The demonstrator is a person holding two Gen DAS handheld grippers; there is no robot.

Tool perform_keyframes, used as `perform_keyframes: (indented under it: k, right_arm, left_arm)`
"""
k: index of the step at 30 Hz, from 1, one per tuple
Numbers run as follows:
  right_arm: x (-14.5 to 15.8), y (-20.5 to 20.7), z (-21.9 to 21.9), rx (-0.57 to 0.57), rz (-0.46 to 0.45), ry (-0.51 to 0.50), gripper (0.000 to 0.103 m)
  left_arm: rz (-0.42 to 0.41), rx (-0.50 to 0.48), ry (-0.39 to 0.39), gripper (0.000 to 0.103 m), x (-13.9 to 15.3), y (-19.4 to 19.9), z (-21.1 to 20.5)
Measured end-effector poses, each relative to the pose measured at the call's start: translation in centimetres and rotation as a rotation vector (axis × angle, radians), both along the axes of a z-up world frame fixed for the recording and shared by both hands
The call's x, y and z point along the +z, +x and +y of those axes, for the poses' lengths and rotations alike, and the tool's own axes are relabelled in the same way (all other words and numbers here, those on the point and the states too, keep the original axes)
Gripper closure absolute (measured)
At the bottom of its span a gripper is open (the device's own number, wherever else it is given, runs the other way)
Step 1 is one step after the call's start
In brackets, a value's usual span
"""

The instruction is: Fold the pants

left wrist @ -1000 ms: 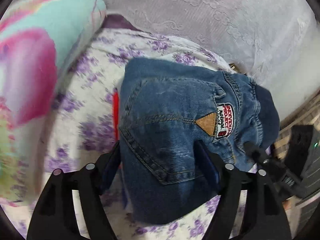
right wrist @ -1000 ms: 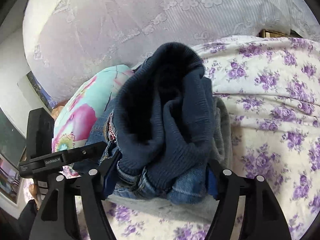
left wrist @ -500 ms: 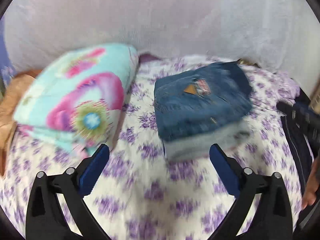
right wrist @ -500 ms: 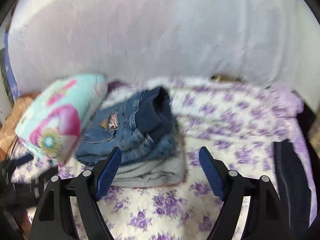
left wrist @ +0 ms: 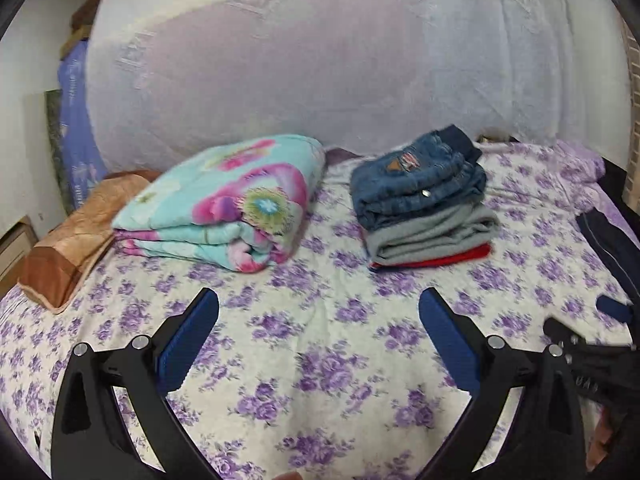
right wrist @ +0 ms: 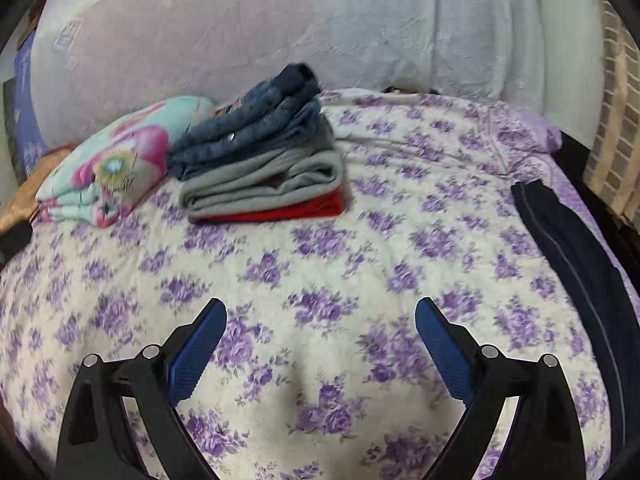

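- Left wrist view shows the left hand-held gripper point(left wrist: 318, 316) with its blue pads spread wide apart and nothing between them, hovering over bare sheet near the front edge of the bed point(left wrist: 320, 360).
- The right hand-held gripper point(right wrist: 320, 326) is likewise spread apart and empty, over the middle of the bed.
- Folded jeans point(left wrist: 416, 178) sit on top of a stack toward the back edge of the bed, on grey pants point(left wrist: 432, 232) and a red garment point(left wrist: 460, 257).
- A quilt point(left wrist: 224, 200) lies just beside the stack on its left, with a brown pillow point(left wrist: 68, 240) further toward the left edge.
- Dark pants point(right wrist: 576, 256) lie stretched out along the right edge of the bed, not yet folded; they look like the next piece to handle.
- That fabric appears thin, soft and light, so it should drape and slide rather than hold a shape; I judge a single pinch would let the rest sag.
- Best hold, in my judgement: one gripper at each end of the waistband or hem, where seams give a thicker, less slippery bite.
- The jeans are stiffer and heavier, with a ribbed cuff point(left wrist: 456, 138) at the top; the stack looks settled, and a nudge could tip it toward the quilt.
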State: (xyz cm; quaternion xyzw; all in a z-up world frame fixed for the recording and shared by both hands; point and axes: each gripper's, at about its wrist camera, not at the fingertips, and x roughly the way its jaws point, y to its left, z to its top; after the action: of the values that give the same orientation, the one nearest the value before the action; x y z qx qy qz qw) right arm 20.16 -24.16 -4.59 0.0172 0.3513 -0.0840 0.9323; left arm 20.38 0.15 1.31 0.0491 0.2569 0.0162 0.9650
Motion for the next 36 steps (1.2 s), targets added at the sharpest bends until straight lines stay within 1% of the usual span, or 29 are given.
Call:
perform_keyframes:
  k: [5,8,15,25,36]
  right_arm:
    - [-0.3,-0.5,1.2,0.030,-0.014,-0.050,0.007]
    - [-0.4,-0.5,1.2,0.034,-0.013,-0.039,0.007]
    - [-0.2,-0.8,0.7,-0.006,-0.027,-0.014,0.007]
    - [-0.3,-0.7,-0.4,-0.024,-0.021,0.030,0.007]
    - [-0.2,-0.8,-0.1,-0.027,-0.020,0.027,0.007]
  left_arm:
    - [0.064,0.003,-0.039,0.005,-1.4,1.2,0.1]
    - [0.081,0.007,-0.037,0.005,-2.1,1.4,-0.1]
    - [0.122,-0.014,-0.066,0.005,-3.3,1.8,-0.6]
    - [0.123,-0.021,-0.052,0.005,-3.8,1.7,-1.4]
    - [0.131,-0.019,-0.058,0.005,-4.0,1.8,-1.4]
